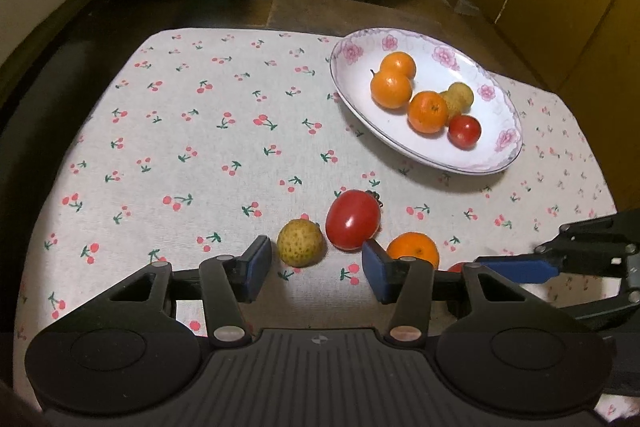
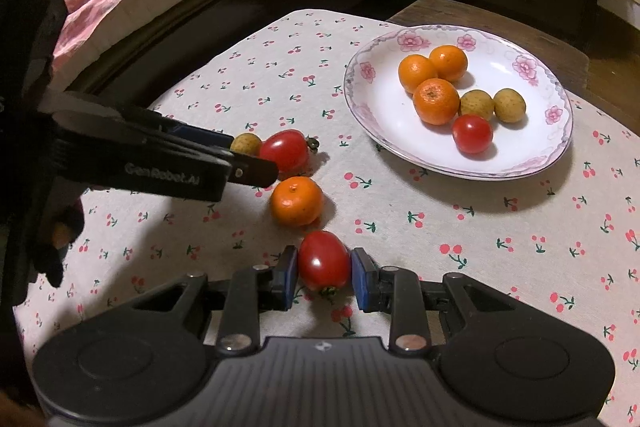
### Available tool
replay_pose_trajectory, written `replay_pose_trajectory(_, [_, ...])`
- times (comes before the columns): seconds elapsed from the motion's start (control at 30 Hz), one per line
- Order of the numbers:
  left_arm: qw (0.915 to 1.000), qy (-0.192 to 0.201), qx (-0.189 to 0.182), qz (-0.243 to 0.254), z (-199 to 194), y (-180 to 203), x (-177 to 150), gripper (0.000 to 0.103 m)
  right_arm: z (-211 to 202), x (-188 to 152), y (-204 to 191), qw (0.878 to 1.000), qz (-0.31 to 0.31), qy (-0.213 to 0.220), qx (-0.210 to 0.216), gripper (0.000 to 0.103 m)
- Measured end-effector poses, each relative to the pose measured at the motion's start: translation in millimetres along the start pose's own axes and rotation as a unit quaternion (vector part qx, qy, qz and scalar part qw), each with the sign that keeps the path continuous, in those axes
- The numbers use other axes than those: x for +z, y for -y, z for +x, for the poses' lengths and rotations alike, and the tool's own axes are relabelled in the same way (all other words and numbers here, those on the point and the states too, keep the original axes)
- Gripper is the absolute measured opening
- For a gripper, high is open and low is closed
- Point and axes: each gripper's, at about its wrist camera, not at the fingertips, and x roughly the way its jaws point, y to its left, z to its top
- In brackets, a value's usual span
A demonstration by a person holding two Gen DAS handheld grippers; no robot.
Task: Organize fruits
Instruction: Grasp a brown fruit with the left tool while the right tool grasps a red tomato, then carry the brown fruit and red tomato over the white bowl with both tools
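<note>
While right tongs [image 2: 325, 277] flank one tomato [image 2: 323, 259], plate [image 2: 532, 163] holds six fruits

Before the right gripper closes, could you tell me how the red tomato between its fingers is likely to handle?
The tomato is egg-shaped and lies loose on the cloth, so a nudge would probably roll it. Its glossy skin may slip against the flat blue pads. It looks thin-skinned, so a hard squeeze from the right gripper could bruise or split it.

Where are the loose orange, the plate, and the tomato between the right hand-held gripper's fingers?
loose orange [image 2: 296, 201], right wrist view, centre of peel.
plate [image 2: 516, 163], right wrist view, near rim.
tomato [image 2: 324, 259], right wrist view, middle of skin.
</note>
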Motion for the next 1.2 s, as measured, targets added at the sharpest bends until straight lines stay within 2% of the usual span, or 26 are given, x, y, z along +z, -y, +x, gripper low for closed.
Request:
replay_pose_trajectory(0.07, [1.0,0.003,0.003,0.008,1,2,1,0.058,0,0,0,1.0,0.0,0.0,0.0,0.046])
replay_pose_trajectory(0.13, [1.0,0.007,0.001,0.005,2,2,2,0.052,0,0,0,1.0,0.0,0.001,0.001,0.046])
replay_pose_trajectory(0.2, [0.9999,0.008,0.006,0.006,2,2,2,0.042,0,-1,0,1.0,0.001,0.001,0.001,0.046])
replay_pose_trajectory(0.37, [1.0,0.007,0.006,0.004,-1,3,-3,0.033,0,-1,0,1.0,0.002,0.003,-0.002,0.046])
replay_pose_trajectory(0.83, [0.9994,0.005,-0.01,0.032,-17,24,-12,0.033,-10,-1,3,1.0,-0.002,0.019,-0.012,0.046])
replay_pose_trajectory(1.2, [0.9987,0.018,-0.026,0.039,-31,38,-9,0.033,-17,3,4,0.999,0.001,0.036,-0.017,0.046])
